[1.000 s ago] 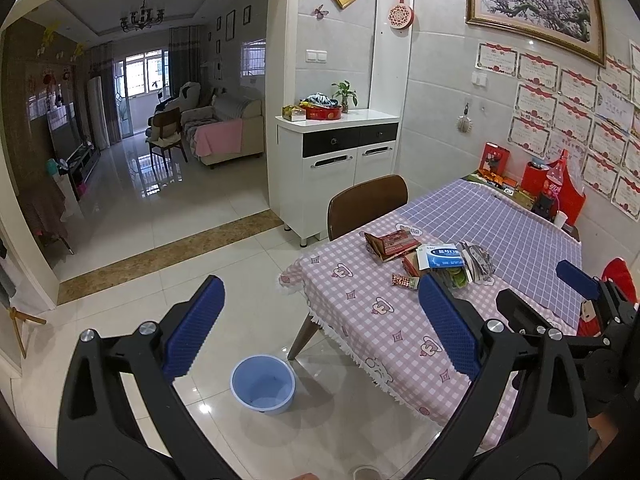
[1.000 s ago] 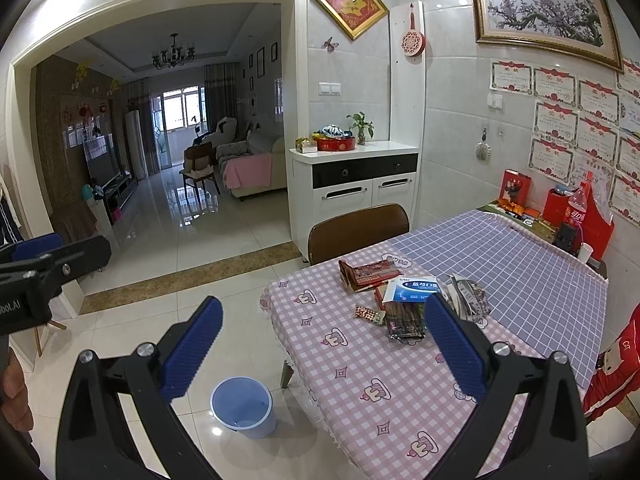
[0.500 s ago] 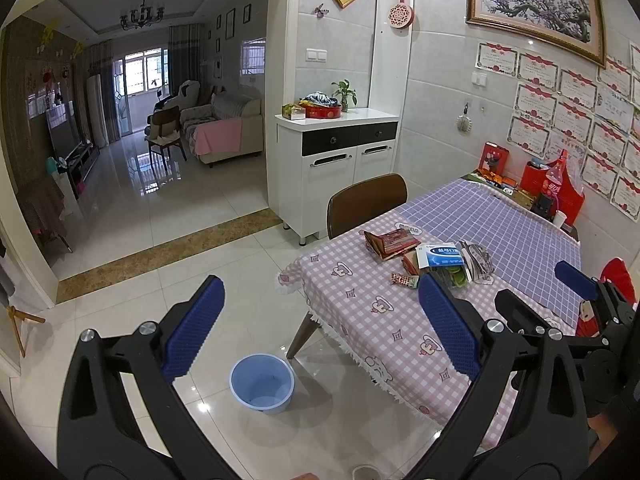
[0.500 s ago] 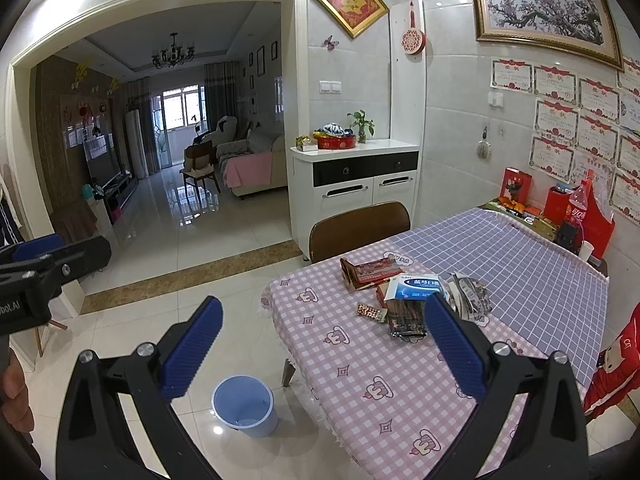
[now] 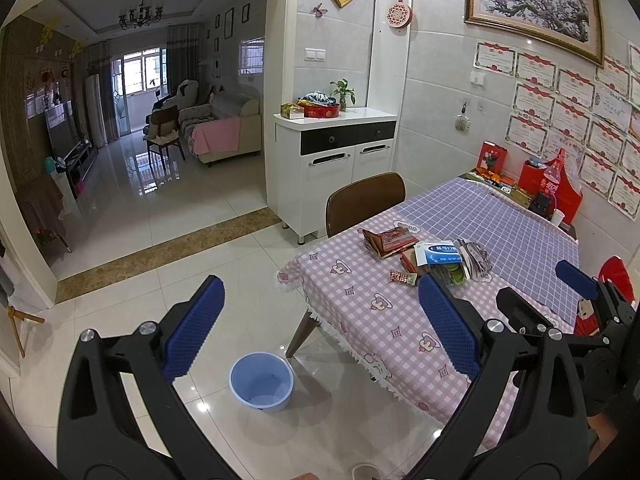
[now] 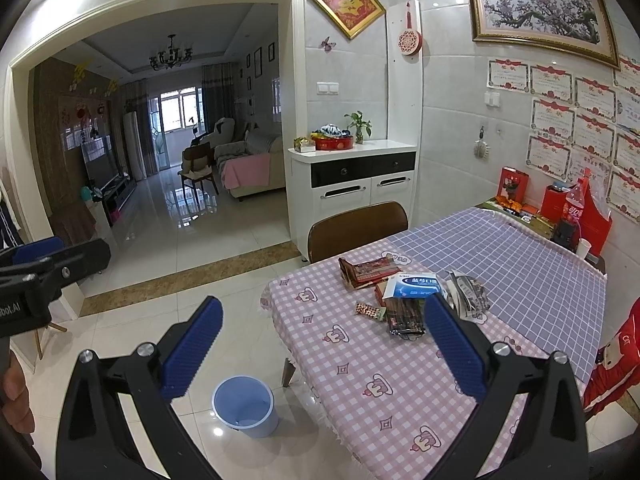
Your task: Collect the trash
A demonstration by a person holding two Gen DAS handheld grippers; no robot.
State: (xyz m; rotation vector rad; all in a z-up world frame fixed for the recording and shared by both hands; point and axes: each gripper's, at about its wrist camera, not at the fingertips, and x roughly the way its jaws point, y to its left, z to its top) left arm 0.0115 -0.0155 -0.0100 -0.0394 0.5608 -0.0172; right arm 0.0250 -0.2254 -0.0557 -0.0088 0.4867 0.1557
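Several pieces of trash lie clustered on the checked tablecloth: a red-brown wrapper (image 5: 387, 241) (image 6: 368, 272), a blue-and-white box (image 5: 439, 253) (image 6: 414, 285), a dark packet (image 6: 406, 315), crumpled silver wrapping (image 6: 468, 294) and a small patterned wrapper (image 5: 403, 278) (image 6: 370, 311). A light blue bin (image 5: 261, 380) (image 6: 245, 405) stands on the floor by the table corner. My left gripper (image 5: 320, 328) is open and empty, held above the floor short of the table. My right gripper (image 6: 320, 340) is also open and empty, over the table's near edge.
A brown chair (image 5: 365, 204) is tucked in at the table's far side. A white cabinet (image 5: 334, 164) stands behind it. Red boxes and a cola bottle (image 6: 574, 208) crowd the table's wall end. A red garment (image 6: 616, 364) hangs at the right.
Both views have shifted only slightly; the trash, bin and open grippers look unchanged.
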